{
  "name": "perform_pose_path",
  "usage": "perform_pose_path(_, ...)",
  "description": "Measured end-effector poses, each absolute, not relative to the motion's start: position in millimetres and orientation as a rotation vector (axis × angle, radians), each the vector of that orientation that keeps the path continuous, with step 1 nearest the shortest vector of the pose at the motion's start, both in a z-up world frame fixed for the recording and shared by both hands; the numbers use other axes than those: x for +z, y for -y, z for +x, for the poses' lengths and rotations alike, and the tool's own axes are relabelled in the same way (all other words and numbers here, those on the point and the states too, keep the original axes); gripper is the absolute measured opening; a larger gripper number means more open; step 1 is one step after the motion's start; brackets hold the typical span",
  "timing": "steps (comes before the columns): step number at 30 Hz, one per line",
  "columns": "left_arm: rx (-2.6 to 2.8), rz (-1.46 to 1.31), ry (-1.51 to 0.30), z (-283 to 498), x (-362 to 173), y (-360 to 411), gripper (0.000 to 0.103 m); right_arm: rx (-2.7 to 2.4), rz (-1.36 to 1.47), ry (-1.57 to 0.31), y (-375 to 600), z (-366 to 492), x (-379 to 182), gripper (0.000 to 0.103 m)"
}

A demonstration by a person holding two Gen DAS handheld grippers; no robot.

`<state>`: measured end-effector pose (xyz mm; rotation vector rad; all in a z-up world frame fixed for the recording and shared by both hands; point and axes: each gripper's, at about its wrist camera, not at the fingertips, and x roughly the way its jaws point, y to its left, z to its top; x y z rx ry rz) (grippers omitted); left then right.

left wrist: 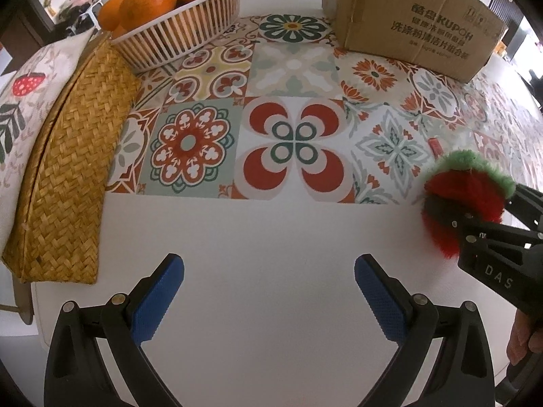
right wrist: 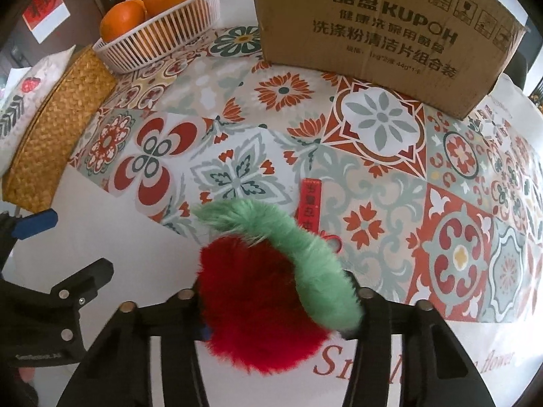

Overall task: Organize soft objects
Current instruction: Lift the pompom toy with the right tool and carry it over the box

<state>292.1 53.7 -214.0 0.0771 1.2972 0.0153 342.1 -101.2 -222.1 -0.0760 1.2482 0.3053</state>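
From the left wrist, the left gripper (left wrist: 269, 293) is spread wide over bare white table (left wrist: 271, 237). From the right wrist, the right gripper (right wrist: 275, 300) pinches a fluffy red ball (right wrist: 258, 305) with a green tuft, near the table's front edge.

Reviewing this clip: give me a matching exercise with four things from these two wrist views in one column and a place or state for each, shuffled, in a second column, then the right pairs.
Things
1. furry red and green toy
2. oranges
3. cardboard box
4. left gripper

Places or states
A. piled in the white slatted basket
B. open over bare white table, nothing between its blue pads
C. squeezed between the right gripper's fingers
D. standing at the far side of the patterned cloth, printed side facing the cameras

Pairs: 1-C, 2-A, 3-D, 4-B
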Motion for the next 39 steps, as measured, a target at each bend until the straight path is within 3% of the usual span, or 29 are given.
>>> perform_pose_path(10,-0.039,0.086,-1.248,298,-199,-39,0.103,0.286,0.02,-1.213,123,331,-201,0.044)
perform_pose_path(39,-0.126,0.14,-0.92,344,-81,1,0.103,0.208,0.078,-0.878,157,358,-77,0.044)
